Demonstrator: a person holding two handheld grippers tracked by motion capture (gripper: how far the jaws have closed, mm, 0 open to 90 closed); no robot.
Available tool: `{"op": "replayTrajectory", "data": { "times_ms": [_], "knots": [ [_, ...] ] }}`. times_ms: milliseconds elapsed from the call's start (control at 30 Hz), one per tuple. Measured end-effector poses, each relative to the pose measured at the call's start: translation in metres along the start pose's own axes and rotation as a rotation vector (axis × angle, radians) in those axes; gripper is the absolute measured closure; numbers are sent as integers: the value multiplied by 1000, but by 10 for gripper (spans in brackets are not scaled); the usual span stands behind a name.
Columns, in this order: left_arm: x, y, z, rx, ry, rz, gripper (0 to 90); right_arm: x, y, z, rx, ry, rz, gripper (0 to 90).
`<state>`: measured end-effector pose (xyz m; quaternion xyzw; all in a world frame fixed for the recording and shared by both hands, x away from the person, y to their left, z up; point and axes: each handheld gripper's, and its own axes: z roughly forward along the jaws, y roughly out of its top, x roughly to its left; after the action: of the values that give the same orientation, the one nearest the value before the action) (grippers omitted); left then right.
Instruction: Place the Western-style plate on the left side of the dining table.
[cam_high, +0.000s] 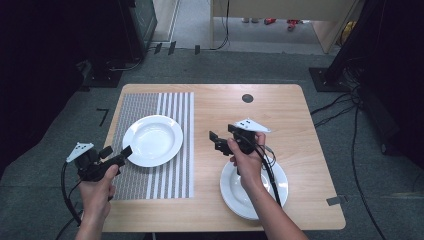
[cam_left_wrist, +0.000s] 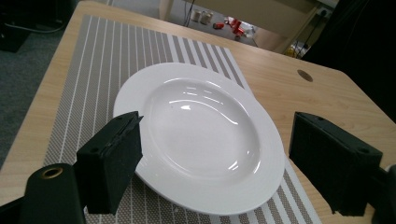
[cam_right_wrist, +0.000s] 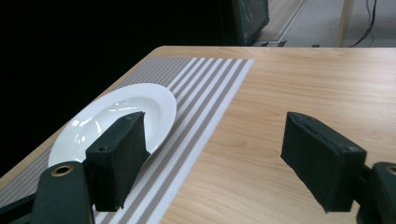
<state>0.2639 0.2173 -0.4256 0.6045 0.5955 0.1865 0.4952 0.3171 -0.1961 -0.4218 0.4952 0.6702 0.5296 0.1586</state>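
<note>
Looking down, I see a white plate (cam_high: 152, 140) lying flat on a striped mat (cam_high: 172, 180) on the left part of the wooden table (cam_high: 300, 130). The plate is round, shiny and deep in the middle, with a wide flat rim. Nothing is on it. My left gripper (cam_high: 116, 154) hangs just beside its left edge, jaws spread wide and holding nothing. In the left gripper view the plate (cam_left_wrist: 201, 135) sits between the two black jaws, not touching them. My right gripper (cam_high: 216, 141) floats above bare wood right of the mat, spread wide and holding nothing too. A second white plate (cam_high: 280, 192) sits under my right arm.
</note>
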Motion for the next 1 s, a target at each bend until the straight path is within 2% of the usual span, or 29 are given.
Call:
{"op": "replayTrajectory", "data": {
  "times_ms": [200,467,500,600,1000],
  "knots": [
    [-1,-15,-3,2,24,20,172,-18,-5,-22,-16,-18,20,223],
    [2,-33,-10,3,55,33,172,-39,-11,-48,-32,-64,11,221],
    [3,-35,-11,4,58,34,173,-44,-13,-55,-36,-76,10,221],
    [7,-43,-13,9,72,38,172,-49,-16,-61,-37,-88,12,220],
    [24,-67,-20,43,129,48,172,-85,-39,-90,-32,-172,30,219]
  ]
}}
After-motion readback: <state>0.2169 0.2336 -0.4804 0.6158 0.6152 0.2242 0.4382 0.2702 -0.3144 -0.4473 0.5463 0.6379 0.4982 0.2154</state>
